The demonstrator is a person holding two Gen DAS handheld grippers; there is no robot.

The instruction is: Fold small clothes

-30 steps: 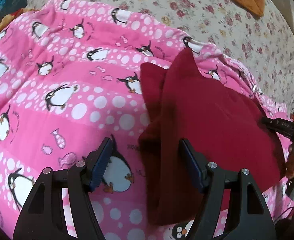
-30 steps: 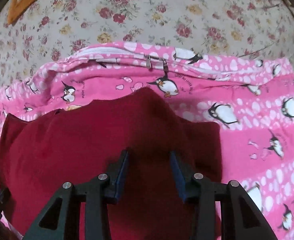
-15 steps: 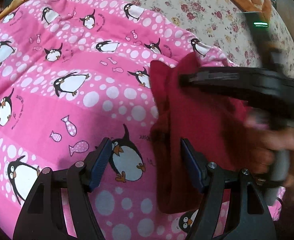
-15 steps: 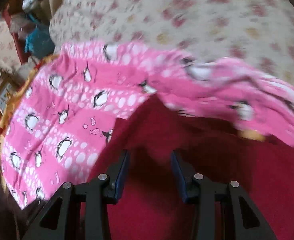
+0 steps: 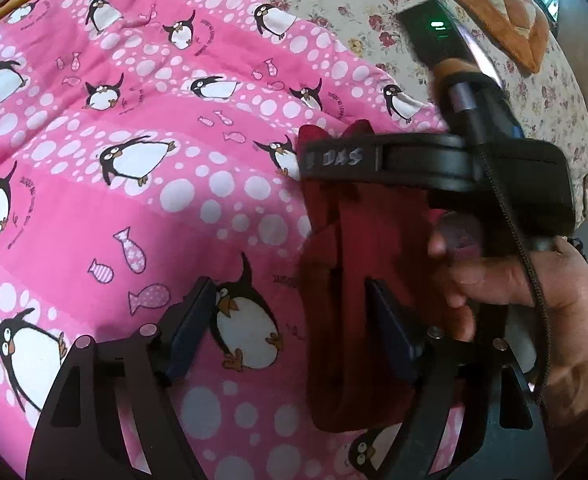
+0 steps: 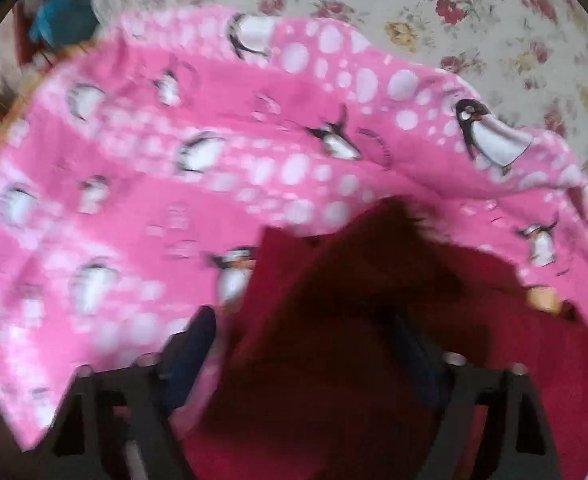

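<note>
A small dark red garment (image 5: 346, 280) lies folded over on a pink penguin-print blanket (image 5: 133, 160). My left gripper (image 5: 294, 320) is open and low over the blanket; its right finger rests at the garment's left fold, its left finger on bare blanket. The right gripper's body (image 5: 434, 164), held in a hand, reaches across the garment's top in the left wrist view. In the blurred right wrist view my right gripper (image 6: 310, 352) is open wide, and the red garment (image 6: 354, 320) lies between its fingers, a fold standing up in the gap.
The pink blanket (image 6: 173, 160) lies on a cream floral bedspread (image 5: 374, 0). An orange patterned cushion (image 5: 494, 8) sits at the far right. Blue and red items (image 6: 61, 20) show beyond the bed's left edge.
The right gripper swung left across the garment and opened wider. The garment has been folded narrower. The left gripper stayed open and barely moved.
</note>
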